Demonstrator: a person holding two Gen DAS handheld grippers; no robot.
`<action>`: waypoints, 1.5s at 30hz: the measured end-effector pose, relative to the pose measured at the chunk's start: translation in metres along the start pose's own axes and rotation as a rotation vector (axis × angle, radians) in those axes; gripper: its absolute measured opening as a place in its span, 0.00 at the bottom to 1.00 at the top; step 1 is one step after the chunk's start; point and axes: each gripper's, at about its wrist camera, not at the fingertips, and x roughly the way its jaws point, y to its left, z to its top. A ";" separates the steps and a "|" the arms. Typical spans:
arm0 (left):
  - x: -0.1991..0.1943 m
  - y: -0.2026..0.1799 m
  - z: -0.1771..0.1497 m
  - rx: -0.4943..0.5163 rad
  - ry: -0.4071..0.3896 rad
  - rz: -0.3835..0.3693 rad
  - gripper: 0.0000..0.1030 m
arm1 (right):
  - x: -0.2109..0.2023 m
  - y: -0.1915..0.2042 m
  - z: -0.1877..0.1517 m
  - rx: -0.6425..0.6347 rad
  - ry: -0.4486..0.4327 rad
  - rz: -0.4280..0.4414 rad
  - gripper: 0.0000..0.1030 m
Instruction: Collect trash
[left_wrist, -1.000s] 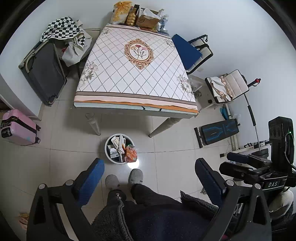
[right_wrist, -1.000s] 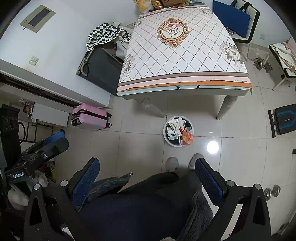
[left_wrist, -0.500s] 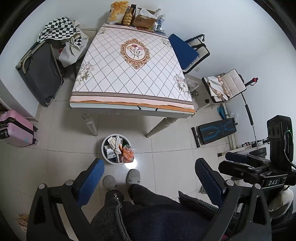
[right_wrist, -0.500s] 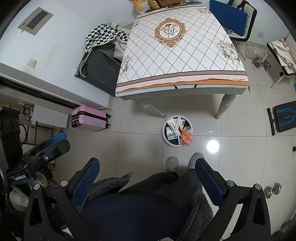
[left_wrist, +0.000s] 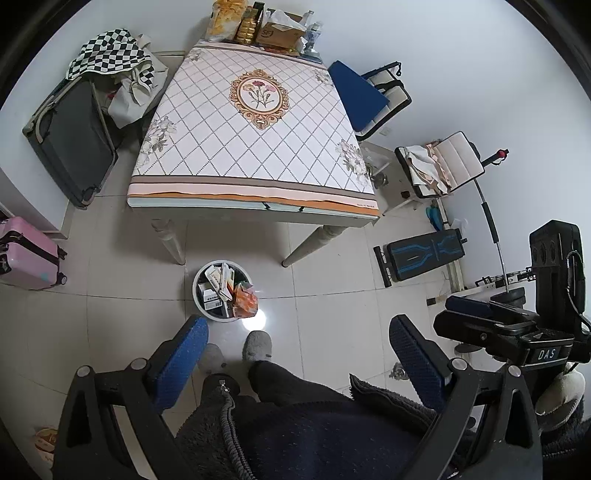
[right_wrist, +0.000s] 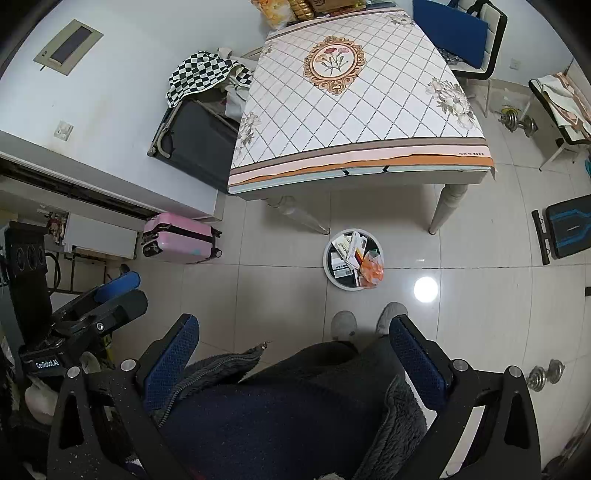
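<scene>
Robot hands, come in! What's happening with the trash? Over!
Left gripper open, empty. Right gripper open, empty. Trash bin full, beside table. Nothing blocking.

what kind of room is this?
Probably a spare room in a home, used for dining, storage and exercise. A dining table with a floral cloth stands by the wall, suitcases line one side, and a weight bench and dumbbells lie on the tiled floor.

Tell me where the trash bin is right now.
The trash bin stands on the floor tiles just in front of the table, between its two near legs, a step ahead of the person's slippers; both wrist views show it.
</scene>
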 end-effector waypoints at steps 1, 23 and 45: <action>0.000 0.000 0.000 0.000 0.000 -0.001 0.97 | 0.000 0.000 0.000 0.002 0.000 0.001 1.00; -0.001 -0.007 0.001 0.004 -0.004 0.002 0.97 | -0.001 -0.004 -0.003 0.006 0.002 0.009 1.00; -0.004 -0.001 0.000 0.000 -0.008 0.007 0.97 | 0.003 0.001 -0.004 0.005 0.005 0.006 1.00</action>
